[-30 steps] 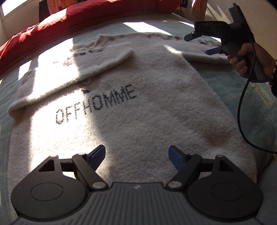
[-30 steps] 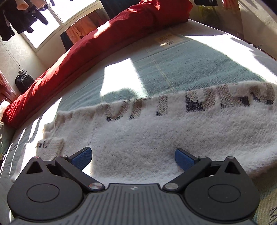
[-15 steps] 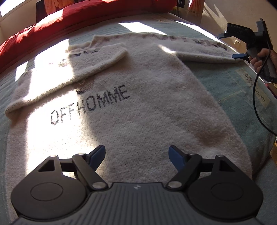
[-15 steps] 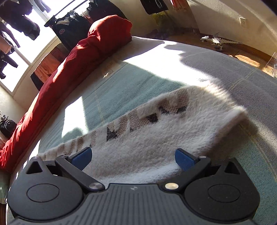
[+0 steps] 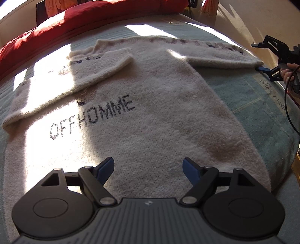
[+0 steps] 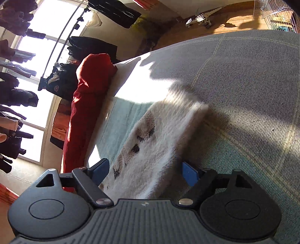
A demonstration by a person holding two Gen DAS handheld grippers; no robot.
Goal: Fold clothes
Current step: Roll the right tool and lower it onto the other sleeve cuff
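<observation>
A cream knit sweater point(image 5: 150, 112) lettered "OFFHOMME" lies flat on the bed. Its left sleeve point(image 5: 84, 75) is folded across the chest, and its right sleeve point(image 5: 215, 54) stretches out to the side. My left gripper point(image 5: 149, 169) hovers open over the hem with nothing between its fingers. My right gripper point(image 5: 257, 57), held by a hand point(image 5: 288, 72), is at the cuff of the right sleeve. In the right wrist view that gripper point(image 6: 144, 171) is rolled on its side. Its jaws are closing with the sleeve end point(image 6: 159, 142) between them, and the pads stand apart from the knit.
The blue-green bed cover point(image 5: 253, 105) ends at the bed's right edge point(image 5: 286, 150). A red duvet point(image 5: 93, 16) lies along the far side. Dark clothes point(image 6: 18, 75) hang by the window, and a toy dinosaur point(image 6: 200, 17) stands on the wooden floor.
My right gripper has slid outward along the right sleeve to its cuff, rolled onto its side and narrowed its jaws. The left gripper and the sweater body have not moved.
</observation>
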